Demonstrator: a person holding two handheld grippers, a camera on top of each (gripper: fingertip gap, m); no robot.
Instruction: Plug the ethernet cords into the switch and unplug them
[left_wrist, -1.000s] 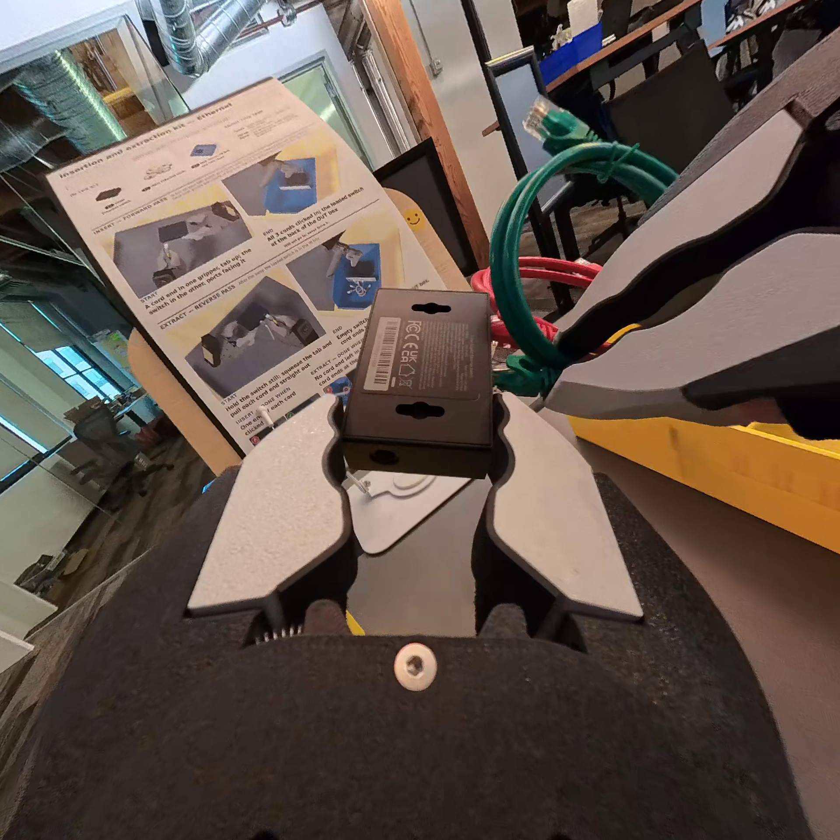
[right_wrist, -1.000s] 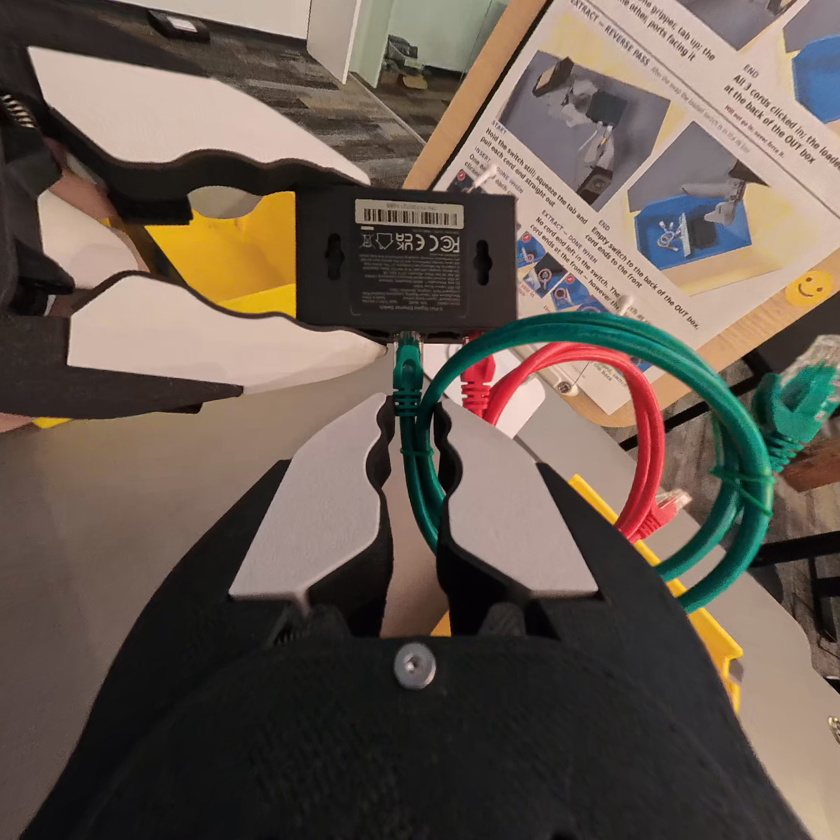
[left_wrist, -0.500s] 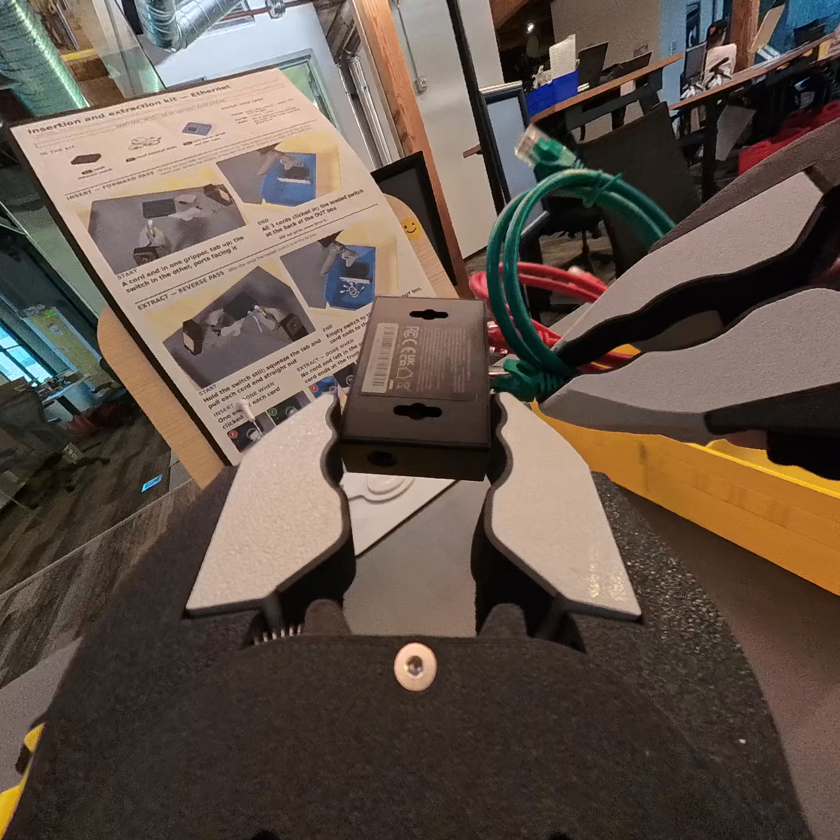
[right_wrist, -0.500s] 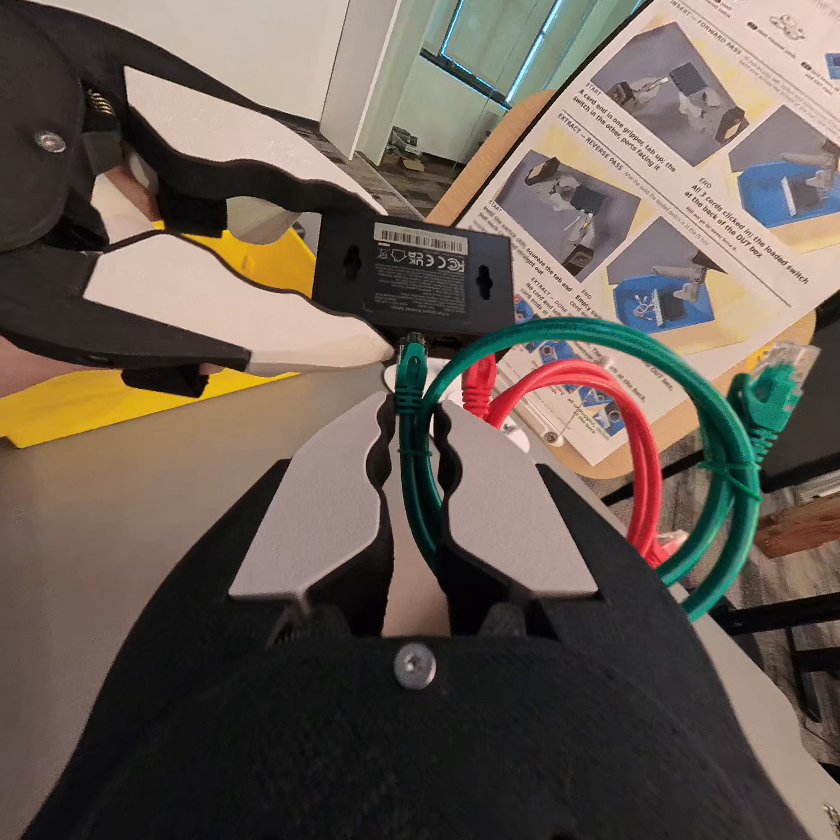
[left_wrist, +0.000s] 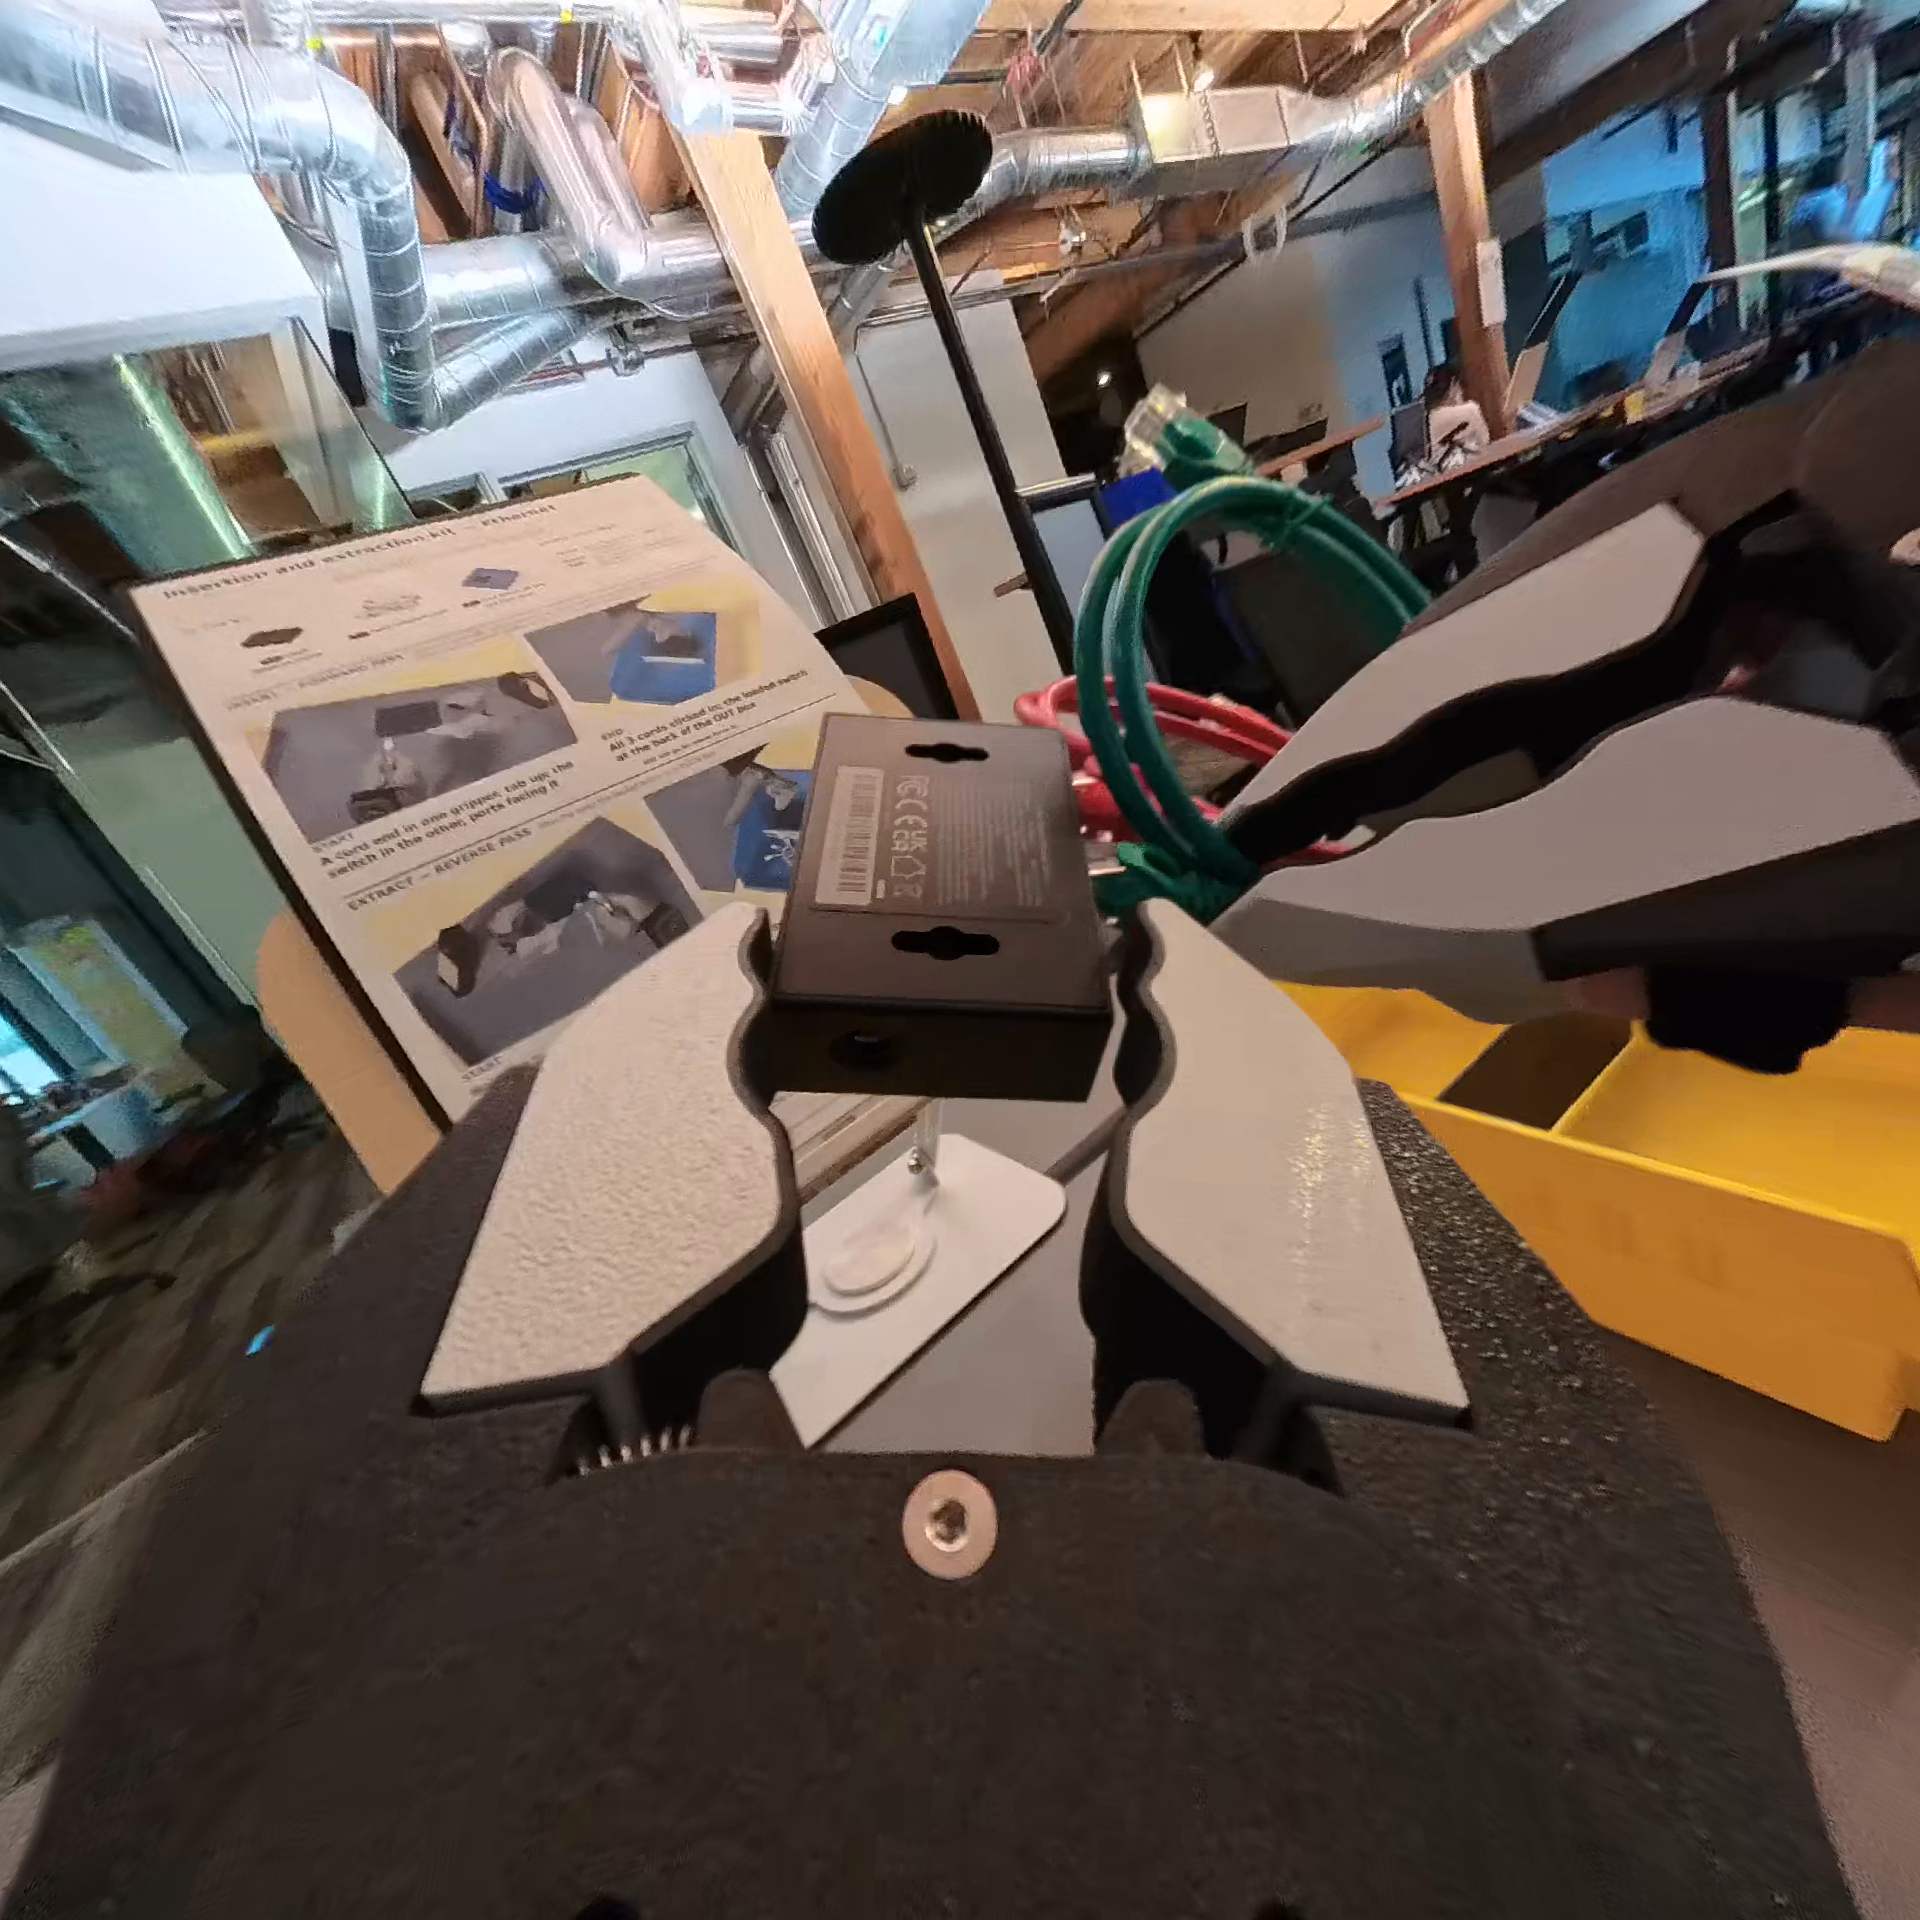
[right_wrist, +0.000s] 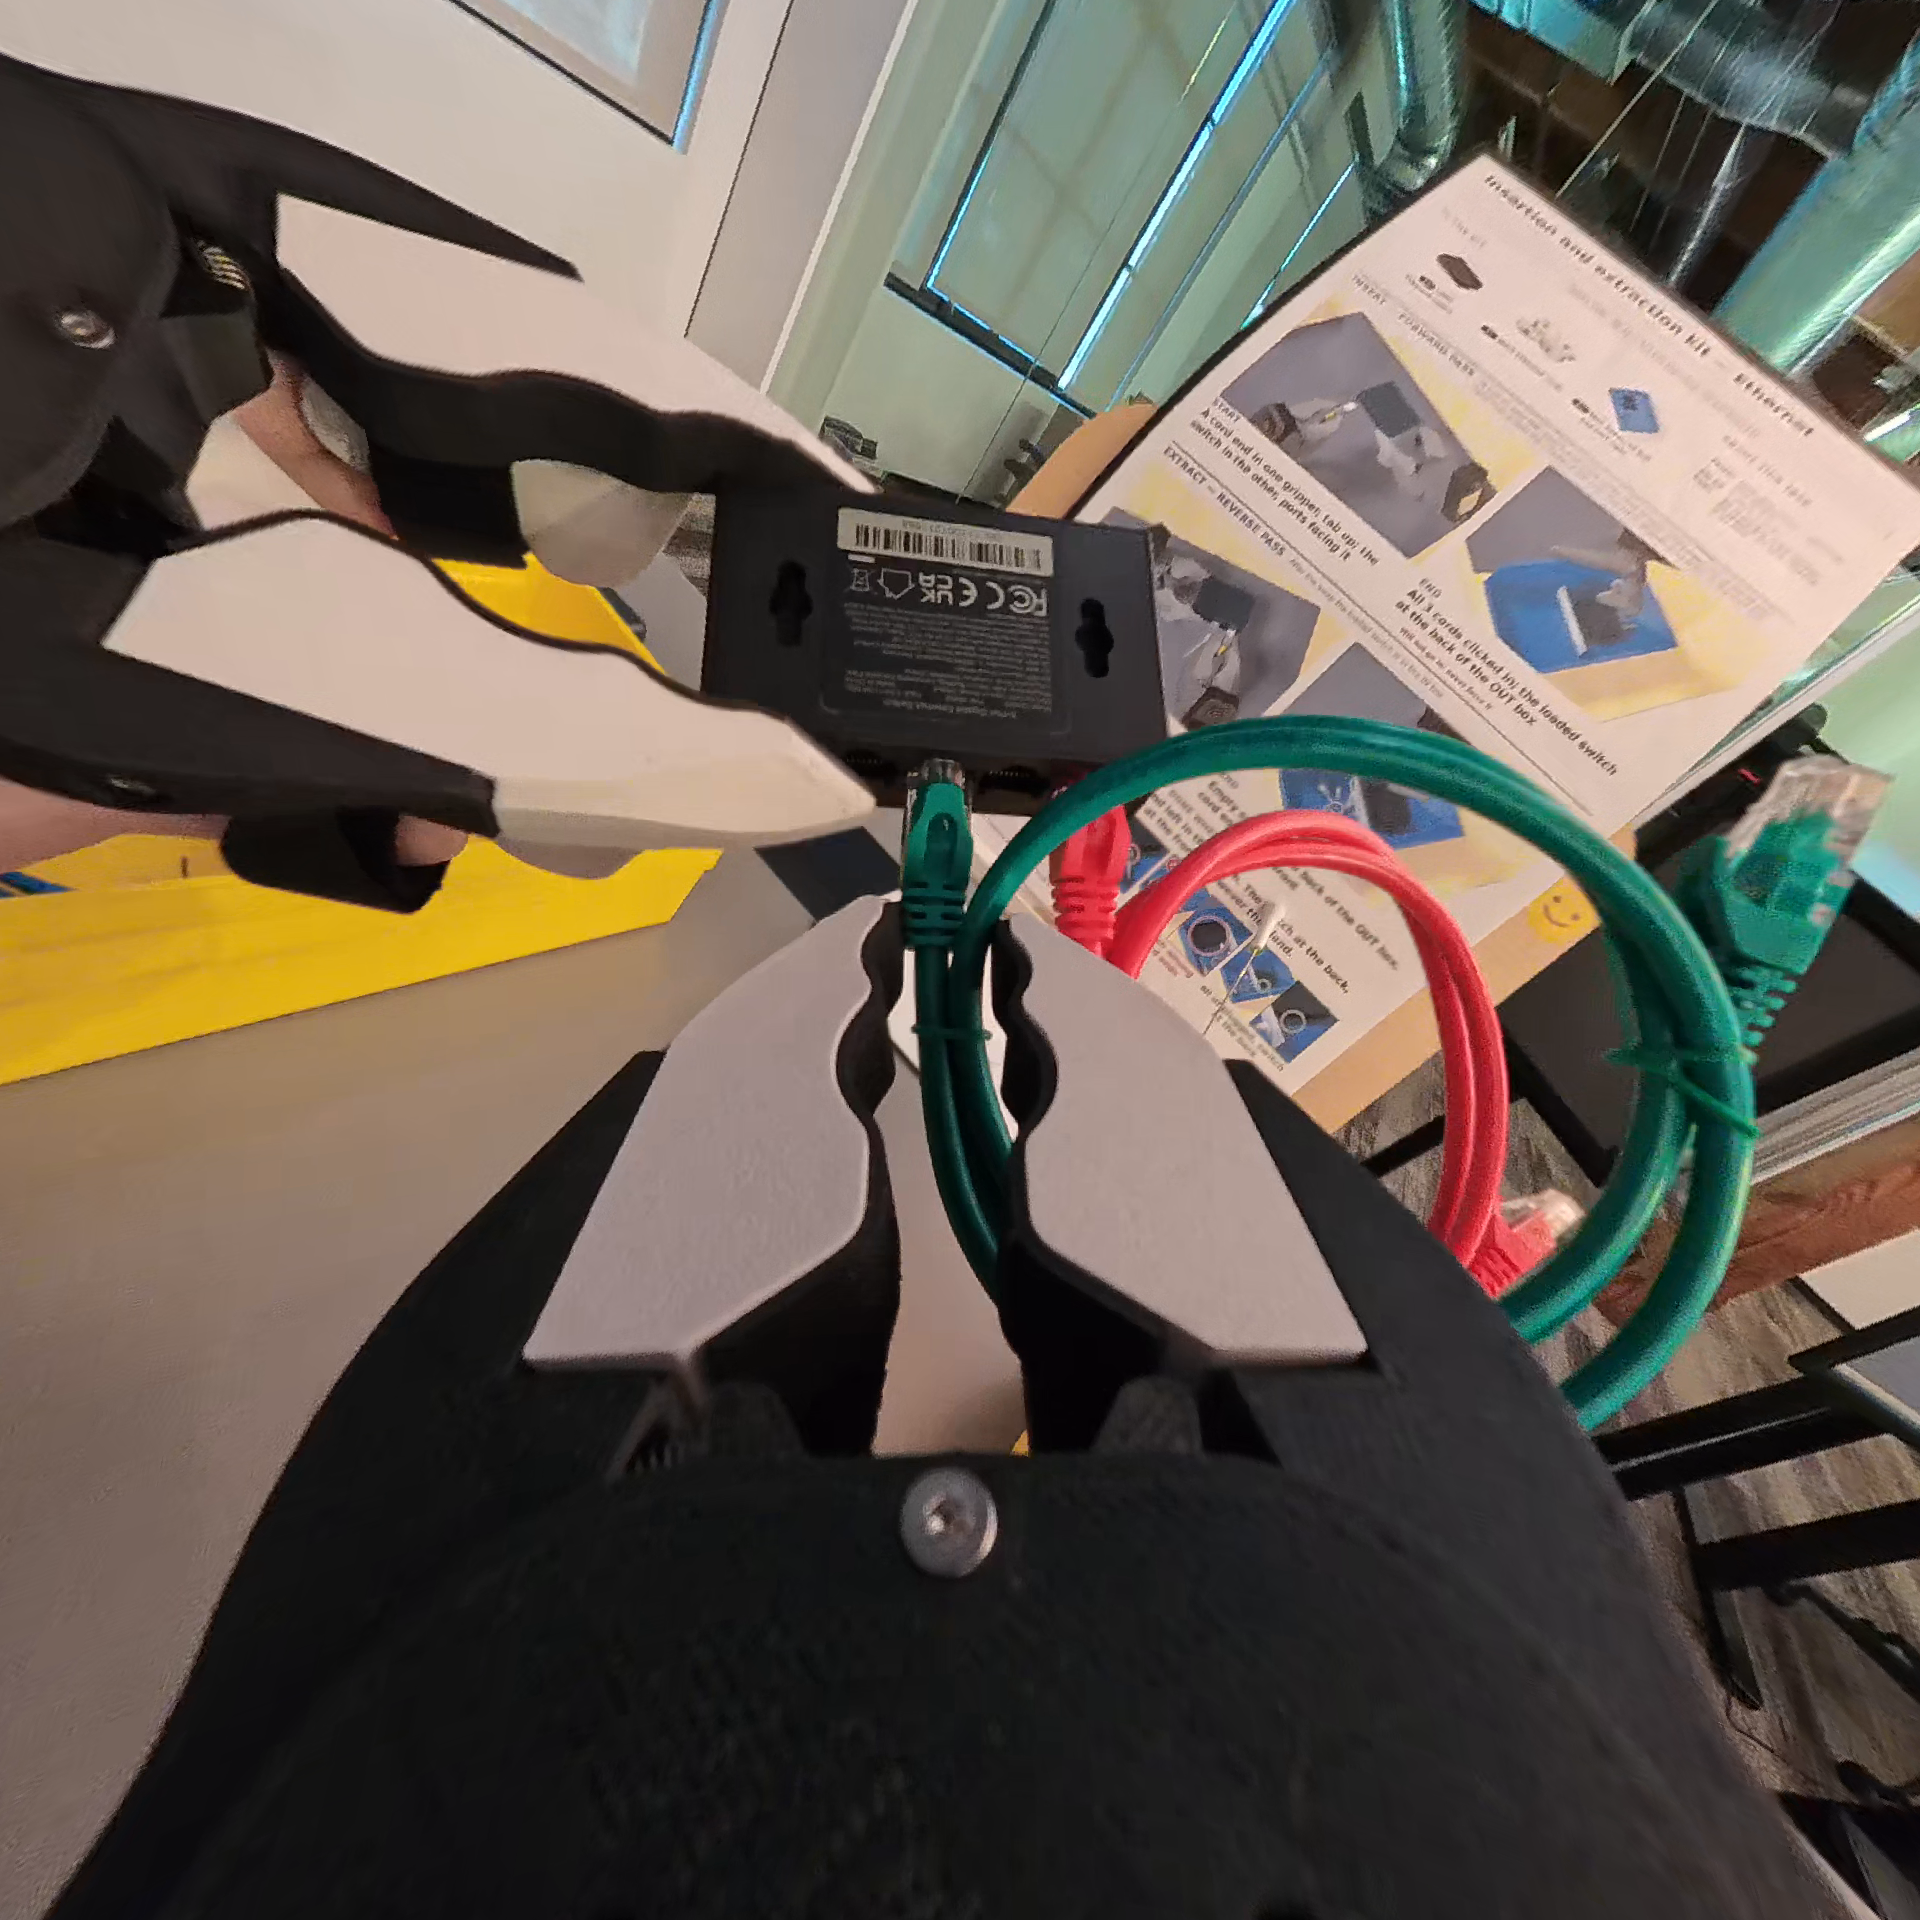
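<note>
Two grippers are working above the desk (right_wrist: 260, 1195): the left gripper (left_wrist: 940, 935) is pinching the black switch (left_wrist: 940, 862) between its fingers, while the right gripper (right_wrist: 940, 935) is clamping the green cord (right_wrist: 1351, 748), its plug at the switch's port beside the red cord (right_wrist: 1455, 935).

The room is an open office with an exposed ceiling: timber joists (left_wrist: 1226, 62) and silver ventilation ducts (left_wrist: 488, 239) run overhead. A slanted timber post (left_wrist: 821, 416) rises behind a black floor lamp (left_wrist: 904, 197). Long desks (left_wrist: 1558, 436) with dark chairs stand far off at the right, before a blue wall (left_wrist: 1621, 249). Glass partitions (right_wrist: 1081, 239) with pale green frames admit daylight. The floor is grey patterned carpet (left_wrist: 135, 1340). The surface (right_wrist: 239, 1195) is plain grey.
</note>
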